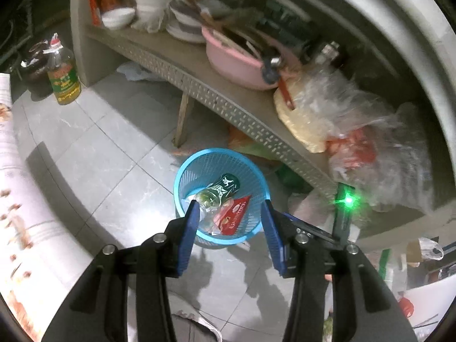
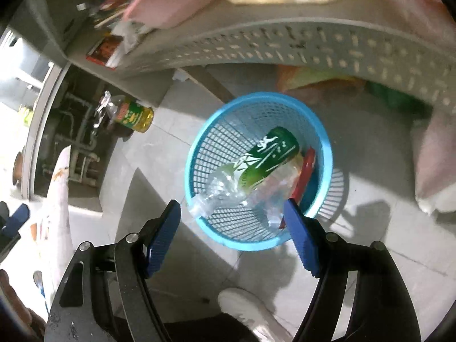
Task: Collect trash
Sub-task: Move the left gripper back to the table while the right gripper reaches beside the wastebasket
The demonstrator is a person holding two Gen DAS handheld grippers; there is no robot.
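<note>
A blue mesh basket (image 1: 182, 171) stands on the tiled floor under a shelf. Inside it lie a clear plastic bottle with a green label (image 1: 225, 185) and a red wrapper (image 1: 235, 216). My left gripper (image 1: 230, 203) hovers above the basket, open, with nothing between its blue pads. In the right wrist view the same basket (image 2: 327, 148) holds the bottle (image 2: 268, 154), neck towards me, and the red wrapper (image 2: 306, 168) against the wall. My right gripper (image 2: 231, 202) hangs over the near rim, open wide and empty.
A beige shelf with a perforated edge (image 1: 228, 105) overhangs the basket and carries a pink bowl (image 1: 230, 62), dishes and plastic bags (image 1: 350, 114). An oil bottle (image 1: 64, 82) stands on the floor at left. A white shoe (image 2: 242, 302) is near the basket.
</note>
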